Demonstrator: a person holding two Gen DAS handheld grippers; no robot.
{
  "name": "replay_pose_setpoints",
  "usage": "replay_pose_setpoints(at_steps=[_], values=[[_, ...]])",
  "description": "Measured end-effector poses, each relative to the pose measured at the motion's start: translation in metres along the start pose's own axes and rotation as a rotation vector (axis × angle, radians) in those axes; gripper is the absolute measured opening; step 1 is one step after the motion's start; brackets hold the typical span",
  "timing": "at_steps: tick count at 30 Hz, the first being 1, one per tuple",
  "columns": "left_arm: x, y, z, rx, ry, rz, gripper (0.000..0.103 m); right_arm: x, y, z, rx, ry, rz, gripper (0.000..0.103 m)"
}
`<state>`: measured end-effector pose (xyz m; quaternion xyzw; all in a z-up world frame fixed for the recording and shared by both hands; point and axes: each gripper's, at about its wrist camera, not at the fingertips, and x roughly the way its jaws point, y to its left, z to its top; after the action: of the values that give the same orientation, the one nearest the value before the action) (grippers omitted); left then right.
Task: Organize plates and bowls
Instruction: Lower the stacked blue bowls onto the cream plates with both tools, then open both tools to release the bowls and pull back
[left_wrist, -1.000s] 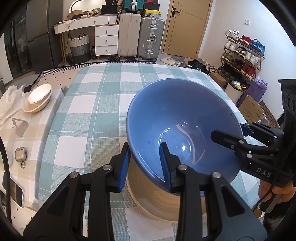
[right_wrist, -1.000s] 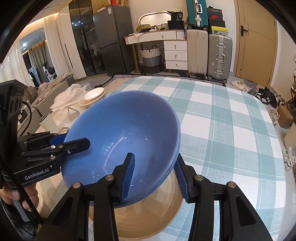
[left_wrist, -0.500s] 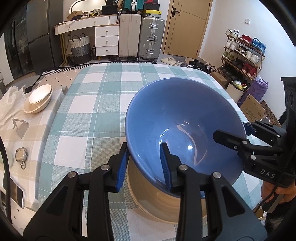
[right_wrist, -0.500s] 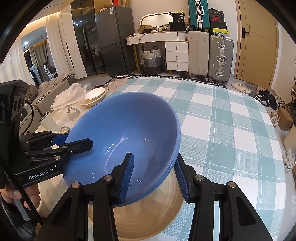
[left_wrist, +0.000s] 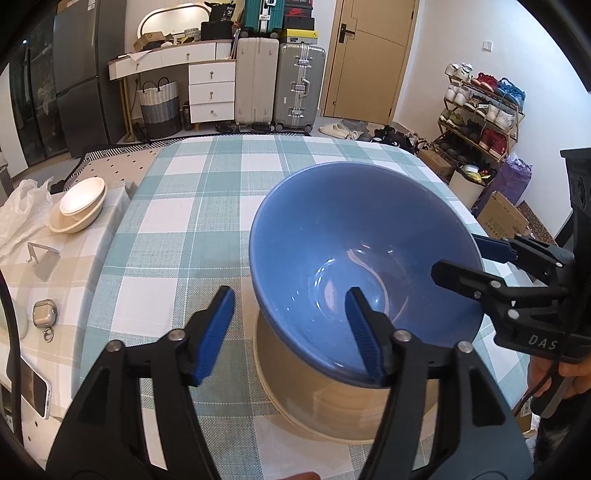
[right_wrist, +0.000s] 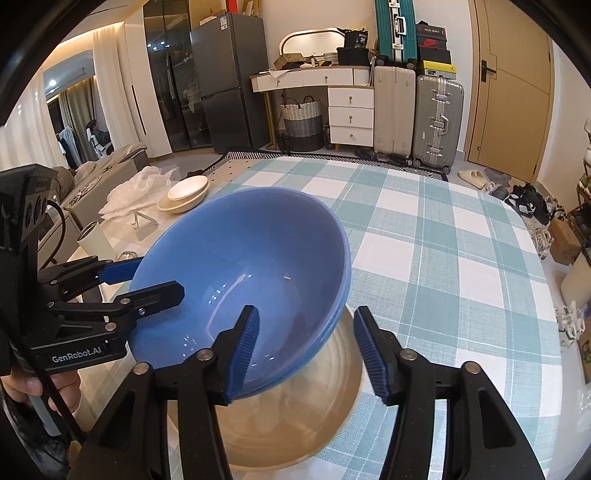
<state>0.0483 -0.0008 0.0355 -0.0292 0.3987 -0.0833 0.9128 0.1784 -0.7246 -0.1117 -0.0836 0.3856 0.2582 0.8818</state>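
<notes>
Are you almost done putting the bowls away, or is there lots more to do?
Partly done. The blue bowl now sits in the beige bowl on the checked tablecloth, though it leans. Both the left gripper and right gripper have just been opening; their fingers straddle its rim without pinching. Left to do: the cream bowls on the side table aren't stacked with these yet.

Blue bowl (left_wrist: 332, 236) hides most of the cream bowl (left_wrist: 332, 406) beneath; its inside only partly visible. Phone (left_wrist: 35, 387) cut by left edge. Shoes on rack (left_wrist: 480, 107) too small to distinguish.
</notes>
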Motion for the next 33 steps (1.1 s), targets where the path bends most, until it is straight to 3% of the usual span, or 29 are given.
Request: replay_pose_setpoints(at_steps=[5,7,8,9,14,20,33], values=[[-0.014,0.005,-0.005,0.007,-0.060,0.002,0.080,-0.013,-0.005,-0.003,0.005,-0.042,0.014,0.085],[-0.021,0.006,-0.007,0.016,-0.089,0.017,0.084,-0.020,-0.006,-0.005,0.003,-0.067,0.020,0.089],[-0.025,0.007,-0.009,0.021,-0.109,0.021,0.088,-0.022,-0.007,-0.006,0.003,-0.076,0.019,0.092],[-0.028,0.008,-0.010,0.025,-0.121,0.027,0.101,-0.025,-0.008,-0.006,0.003,-0.088,0.017,0.096],[-0.042,0.015,-0.017,0.037,-0.184,0.035,0.101,-0.042,-0.011,-0.014,-0.007,-0.161,0.031,0.098],[-0.046,0.019,-0.028,0.035,-0.199,0.029,0.101,-0.055,-0.011,-0.031,-0.008,-0.225,0.047,0.100],[-0.064,0.014,-0.085,0.059,-0.294,-0.001,0.101,-0.072,-0.012,-0.083,-0.015,-0.318,0.049,0.102]])
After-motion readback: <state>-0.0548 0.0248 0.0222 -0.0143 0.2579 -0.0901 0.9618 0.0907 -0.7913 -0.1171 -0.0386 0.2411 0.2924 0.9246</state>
